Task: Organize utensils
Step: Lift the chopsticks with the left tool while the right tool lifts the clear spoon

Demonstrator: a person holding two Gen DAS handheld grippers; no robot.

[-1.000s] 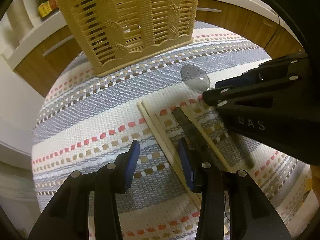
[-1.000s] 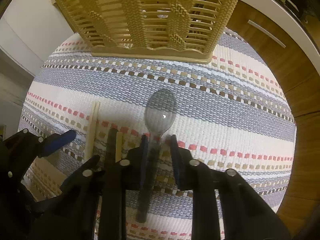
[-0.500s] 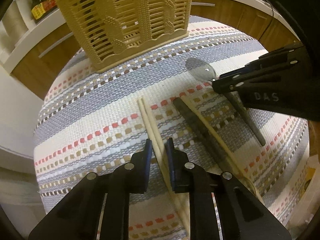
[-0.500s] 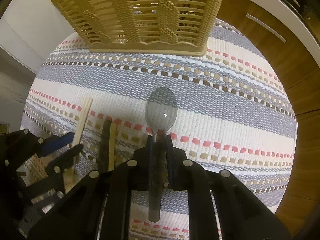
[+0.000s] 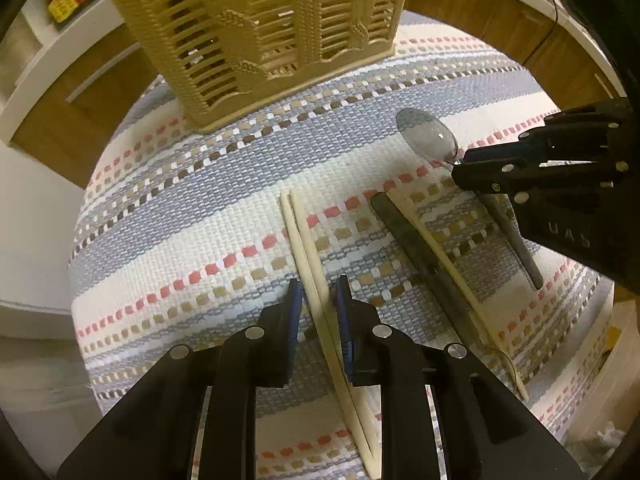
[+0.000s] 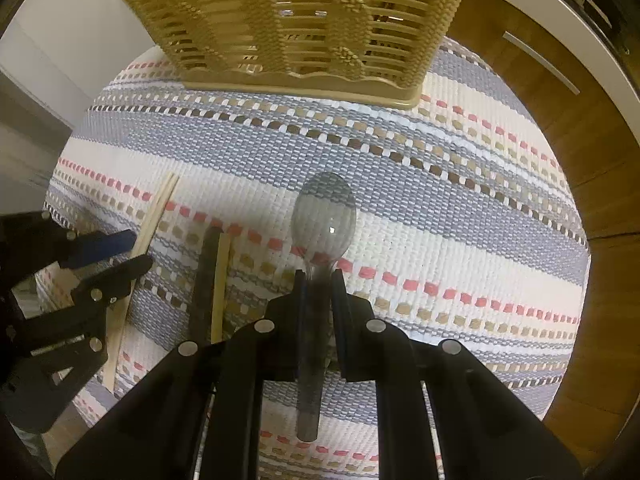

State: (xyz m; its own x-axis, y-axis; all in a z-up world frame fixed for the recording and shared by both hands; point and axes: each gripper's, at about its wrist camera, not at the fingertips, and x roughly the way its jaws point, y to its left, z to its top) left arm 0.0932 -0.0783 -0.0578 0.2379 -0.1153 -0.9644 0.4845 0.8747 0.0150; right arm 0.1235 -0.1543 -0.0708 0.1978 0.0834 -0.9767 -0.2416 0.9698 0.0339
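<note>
Left tool (image 5: 316, 300) pinching chopsticks (image 5: 304, 248); right tool (image 6: 318, 280) pinching spoon (image 6: 323, 220) neck.

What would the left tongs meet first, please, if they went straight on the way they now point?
Probably the striped woven mat just beyond the pale wooden chopsticks they grip; depth is unclear.

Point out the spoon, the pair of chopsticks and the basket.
spoon (image 6: 324, 216): right wrist view, on its clear bowl.
pair of chopsticks (image 5: 300, 232): left wrist view, on the shafts ahead of the fingers.
basket (image 5: 256, 28): left wrist view, on its slatted front wall.
</note>
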